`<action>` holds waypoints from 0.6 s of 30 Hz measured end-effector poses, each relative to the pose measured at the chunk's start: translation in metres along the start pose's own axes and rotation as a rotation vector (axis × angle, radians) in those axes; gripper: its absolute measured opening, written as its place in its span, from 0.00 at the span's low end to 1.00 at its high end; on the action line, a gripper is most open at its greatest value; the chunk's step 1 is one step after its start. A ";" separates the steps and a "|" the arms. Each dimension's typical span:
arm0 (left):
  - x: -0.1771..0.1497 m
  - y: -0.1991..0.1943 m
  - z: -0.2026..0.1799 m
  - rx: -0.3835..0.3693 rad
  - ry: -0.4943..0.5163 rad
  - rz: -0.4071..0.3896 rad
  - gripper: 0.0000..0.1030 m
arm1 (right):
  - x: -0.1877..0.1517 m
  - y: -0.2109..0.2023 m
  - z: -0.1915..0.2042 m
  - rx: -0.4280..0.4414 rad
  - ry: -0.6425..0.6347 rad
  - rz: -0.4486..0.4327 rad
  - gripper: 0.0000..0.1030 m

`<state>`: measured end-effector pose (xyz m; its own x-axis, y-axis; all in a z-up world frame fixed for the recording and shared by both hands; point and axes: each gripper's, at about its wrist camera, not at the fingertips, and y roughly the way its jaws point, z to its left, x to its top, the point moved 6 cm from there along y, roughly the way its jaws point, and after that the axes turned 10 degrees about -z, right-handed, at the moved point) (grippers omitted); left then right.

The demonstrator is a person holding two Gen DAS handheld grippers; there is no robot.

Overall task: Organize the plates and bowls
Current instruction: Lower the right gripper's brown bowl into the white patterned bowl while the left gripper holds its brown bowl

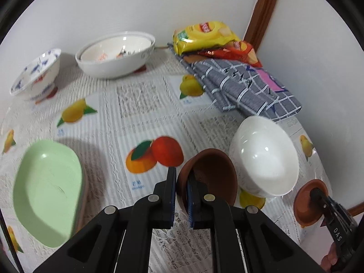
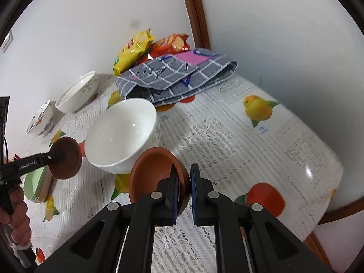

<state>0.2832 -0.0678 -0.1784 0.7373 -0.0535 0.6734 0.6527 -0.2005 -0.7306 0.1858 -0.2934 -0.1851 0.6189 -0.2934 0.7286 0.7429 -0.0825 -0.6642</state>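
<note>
Task was mid-way, judging by the layout: green plates [image 1: 49,191] already sat stacked near the table's [image 1: 145,104] left edge, and a white bowl looked nested inside the large bowl [image 1: 113,54] at the back wall. Still loose: the blue-patterned bowl [image 1: 36,72] at back left, the white bowl [image 1: 265,157] near the front, and two brown bowls, both in hand. The left gripper [image 1: 182,195] was clamped tight on the rim of one brown bowl [image 1: 209,173], one finger inside and one outside, with the bowl tilted and apparently off the cloth, just beside the white bowl. The right gripper [image 2: 184,193] pinched the rim of the second brown bowl [image 2: 154,173] the same way, also tilted, overlapping the white bowl's near side in the right wrist view; contact couldn't be confirmed. Each gripper showed in the other's camera with its bowl held. Likely next step: nest one brown bowl in the other, then group the rest. Chip bags [image 1: 204,36] and a checked cloth [image 1: 241,88] sat in the far corner, not part of the job.
</note>
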 end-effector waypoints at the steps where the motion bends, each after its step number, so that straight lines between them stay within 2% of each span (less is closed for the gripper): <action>1: 0.004 -0.003 -0.001 0.001 0.010 -0.010 0.08 | 0.003 -0.004 0.000 -0.010 -0.002 -0.009 0.09; 9: 0.031 -0.017 -0.001 0.015 0.051 -0.079 0.08 | 0.033 -0.026 0.002 -0.034 -0.003 -0.070 0.09; 18: 0.041 -0.001 0.001 0.041 0.097 -0.090 0.08 | 0.053 -0.013 0.021 -0.023 0.009 -0.081 0.09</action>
<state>0.3134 -0.0690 -0.1504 0.6563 -0.1323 0.7428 0.7236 -0.1684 -0.6693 0.2147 -0.2880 -0.1345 0.5545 -0.2938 0.7786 0.7844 -0.1282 -0.6069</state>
